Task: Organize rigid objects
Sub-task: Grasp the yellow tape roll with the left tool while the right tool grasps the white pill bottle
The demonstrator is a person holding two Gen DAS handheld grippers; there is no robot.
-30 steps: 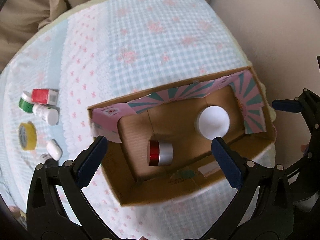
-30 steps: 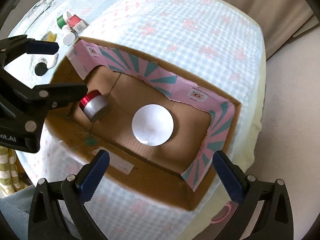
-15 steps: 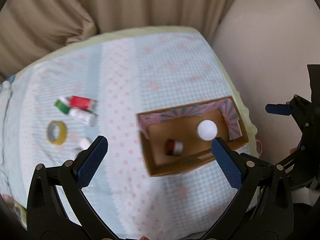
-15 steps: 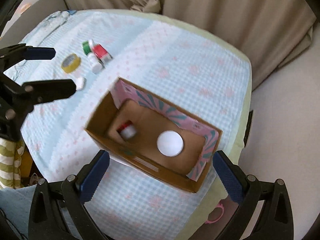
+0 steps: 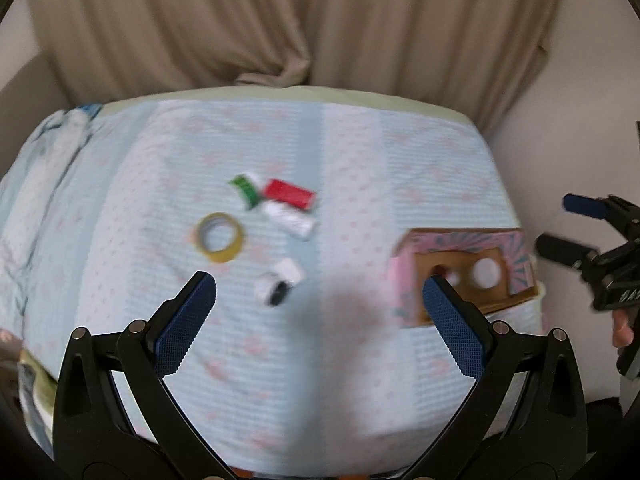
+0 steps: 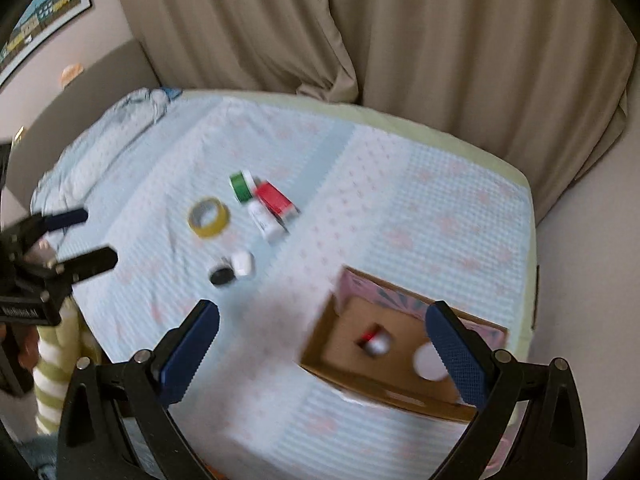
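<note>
A cardboard box (image 5: 406,300) (image 6: 380,394) with a pink printed lining stands at the bed's right edge. Inside it are a red-and-silver jar (image 6: 374,340) (image 5: 444,274) and a white round lid (image 6: 426,362) (image 5: 485,272). On the cover to the left lie a green jar (image 5: 246,190) (image 6: 242,186), a red box (image 5: 290,194) (image 6: 276,200), a white bottle (image 5: 288,220) (image 6: 264,222), a yellow tape roll (image 5: 220,238) (image 6: 209,217), a small white case (image 5: 286,274) (image 6: 244,264) and a black-capped piece (image 5: 276,294) (image 6: 221,276). My left gripper (image 5: 316,284) (image 6: 96,236) and right gripper (image 6: 322,310) (image 5: 556,222) hang high above the bed, both open and holding nothing.
The bed cover (image 5: 360,160) is light blue with pink dots. Beige curtains (image 6: 360,40) hang behind the bed. Rumpled blue fabric (image 6: 136,108) lies at the far left corner. Pale floor (image 6: 580,240) runs along the right side.
Both grippers have risen and drawn back from just over the box, so the whole bed now shows. The left view has swung toward the loose items. Nothing on the bed has moved.
</note>
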